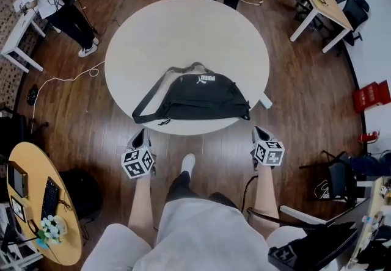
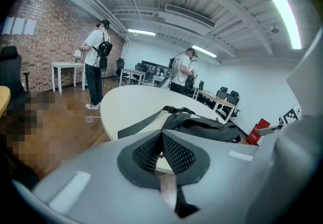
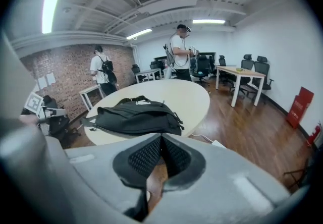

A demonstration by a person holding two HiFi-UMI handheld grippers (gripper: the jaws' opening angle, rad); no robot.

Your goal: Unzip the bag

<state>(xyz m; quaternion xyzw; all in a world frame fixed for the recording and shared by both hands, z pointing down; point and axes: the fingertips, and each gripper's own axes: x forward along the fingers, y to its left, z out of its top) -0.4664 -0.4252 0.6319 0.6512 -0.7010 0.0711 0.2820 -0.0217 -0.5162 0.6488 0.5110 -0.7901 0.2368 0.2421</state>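
Standing on a wooden floor [image 1: 305,99], a round white table [image 1: 183,25] fills the middle of the head view.

A black bag [image 1: 198,100] lies flat on the table's near edge, long axis running left to right. It is slumped, not upright. Whether its zip is closed cannot be made out.

Left gripper [image 1: 142,133]: held low in front of the table's near rim, off the tabletop, below the bag's left end. Its jaws are pressed together with nothing between them. It is not touching the bag. In the left gripper view the bag sits ahead of the jaws and a little to the right, across a strip of bare tabletop.

Right gripper [image 1: 259,132]: held off the table's near right rim, below the bag's right end. Its jaws are likewise fully together and empty, with no contact with the bag. In the right gripper view the bag sits ahead and slightly left.

The bag lies between the two grippers from side to side and beyond both.

The bag's strap [image 1: 148,100] runs from its top down to the left, ending at the table rim nearest the left gripper.

A white logo [image 1: 208,79] is on the bag's far upper side.
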